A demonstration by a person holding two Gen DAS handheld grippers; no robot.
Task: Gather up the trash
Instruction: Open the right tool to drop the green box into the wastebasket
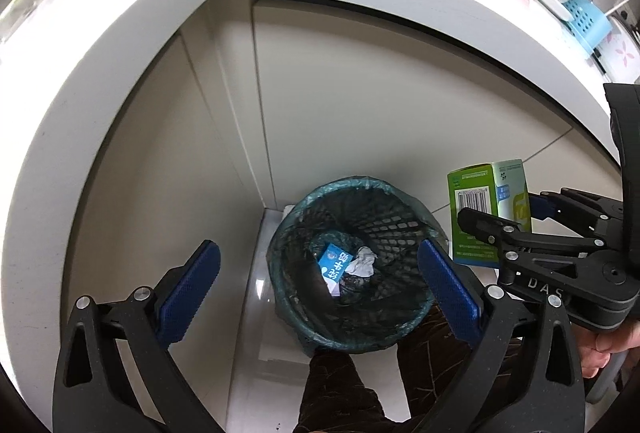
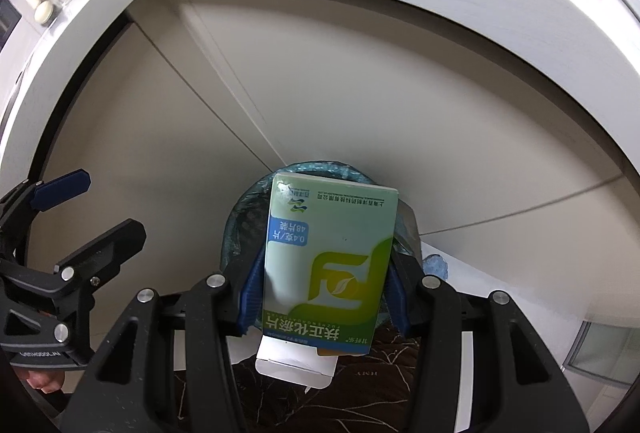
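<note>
Below the white bench (image 1: pixel 120 45), my right tongs (image 2: pixel 320 297) clamp a green box (image 2: pixel 328 265) over the bin (image 1: pixel 352 265); left tongs (image 1: pixel 320 293) gape empty.

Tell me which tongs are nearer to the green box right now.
Right. The right tongs are shut on the green box, holding it above the trash bin. The left tongs hang open over the bin, beside the box and not touching it.

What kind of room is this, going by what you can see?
Probably a home kitchen. A white countertop runs above plain cabinet doors, a blue utensil basket sits on it, and a lined wastebasket stands on the tiled floor below.
</note>
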